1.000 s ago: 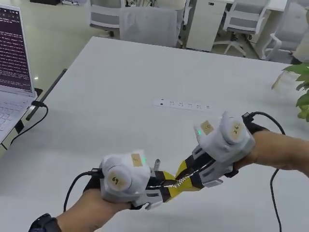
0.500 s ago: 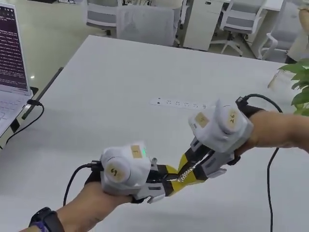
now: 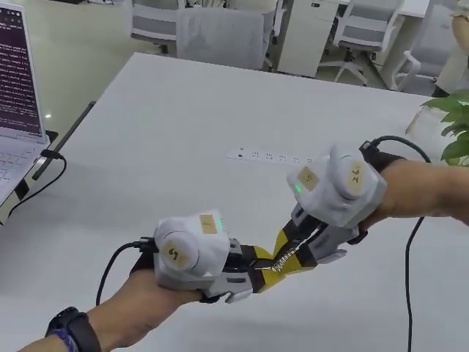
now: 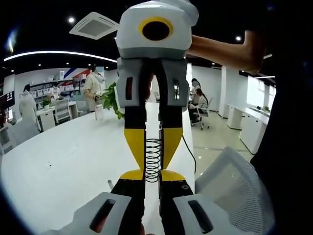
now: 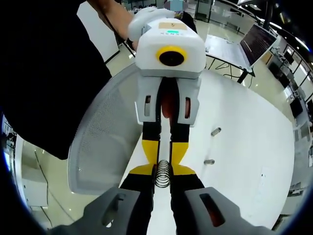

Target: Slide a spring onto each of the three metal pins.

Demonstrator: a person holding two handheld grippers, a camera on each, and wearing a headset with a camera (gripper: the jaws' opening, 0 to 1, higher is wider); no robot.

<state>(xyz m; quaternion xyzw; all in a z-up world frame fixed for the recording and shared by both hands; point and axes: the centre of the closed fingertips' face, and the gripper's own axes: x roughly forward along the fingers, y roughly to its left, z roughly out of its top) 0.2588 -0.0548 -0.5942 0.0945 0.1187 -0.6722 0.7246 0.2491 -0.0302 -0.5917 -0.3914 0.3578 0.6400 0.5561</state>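
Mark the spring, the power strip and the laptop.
spring point(image 4: 153, 159), left gripper view, on its middle coils.
power strip point(image 3: 267, 156), head view, on the middle of its top face.
laptop point(image 3: 15, 73), head view, on its lit screen.

White table point(image 3: 183, 125) w/ laptop point(image 3: 15, 95), office chairs point(image 3: 220, 37) behind, plant point(image 3: 454, 125) rt.

Head view: bright, even overhead light. Shadows on the white table point(image 3: 183, 125) are faint and soft, and the picture is slightly soft overall.

Left gripper view: the ceiling strip light point(image 4: 54, 53) burns white against a dark ceiling. The spring point(image 4: 152, 160) coils resolve sharply.

Right gripper view: the dark clothing point(image 5: 49, 73) is underexposed and shows no detail.

Both gripper views: lines bend strongly toward the edges.
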